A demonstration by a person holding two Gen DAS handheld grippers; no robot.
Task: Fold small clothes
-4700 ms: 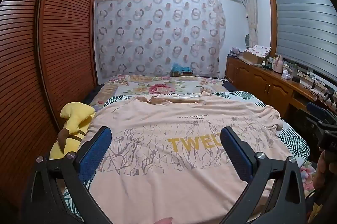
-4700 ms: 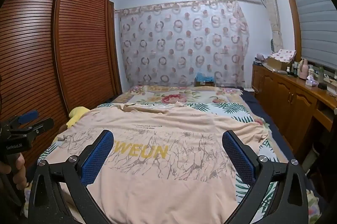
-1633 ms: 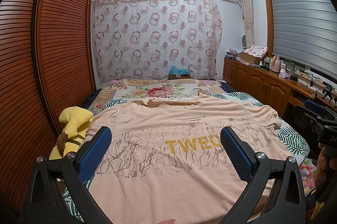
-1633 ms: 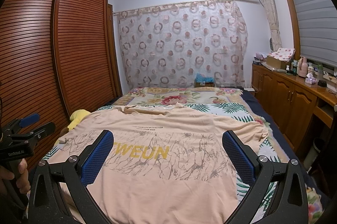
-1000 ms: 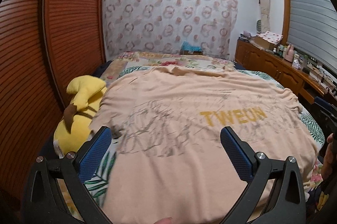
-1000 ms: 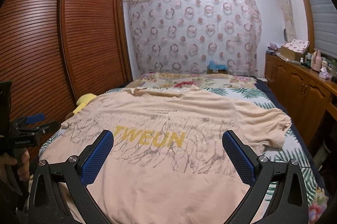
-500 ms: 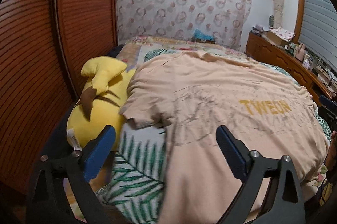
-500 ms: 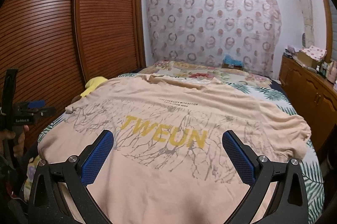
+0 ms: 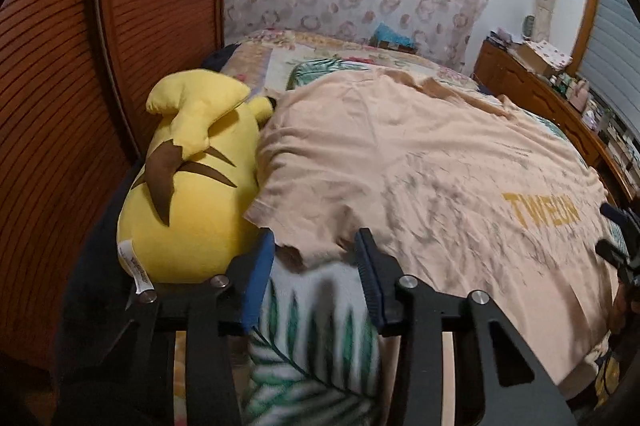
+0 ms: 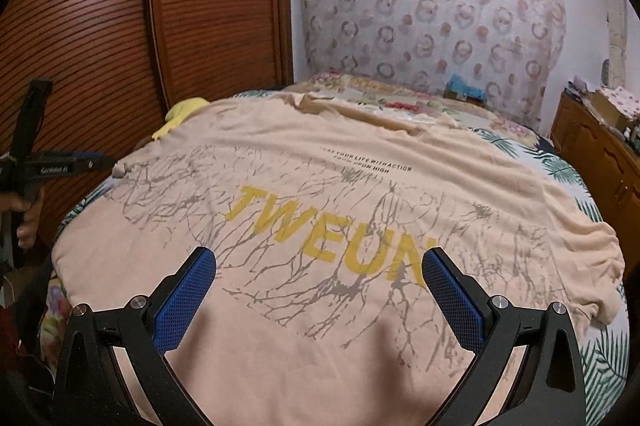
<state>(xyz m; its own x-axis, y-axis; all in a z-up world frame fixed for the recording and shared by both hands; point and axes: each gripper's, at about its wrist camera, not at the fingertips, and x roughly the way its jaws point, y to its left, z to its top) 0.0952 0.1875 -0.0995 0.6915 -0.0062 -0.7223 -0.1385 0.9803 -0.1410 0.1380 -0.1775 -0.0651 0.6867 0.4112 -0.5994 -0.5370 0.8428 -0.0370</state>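
The peach T-shirt [image 10: 320, 186] with yellow letters lies spread flat over the bed [image 9: 304, 366], its sleeve at the left edge beside a yellow plush toy [image 9: 188, 194]. The left gripper [image 9: 316, 246] has just been closing around the sleeve hem, not yet pinching it. The right gripper [image 10: 320, 262] is spread wide above the shirt.

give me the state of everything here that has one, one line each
t-shirt: spread flat on the bed, print side up, unfolded
t-shirt sleeve: hem lies between the left tongs' pads, not yet pinched
left tongs: partly open, have just been closing around the sleeve hem
right tongs: wide open above the shirt, holding nothing
plush toy: lying on the bed edge, touching the sleeve
wardrobe doors: shut
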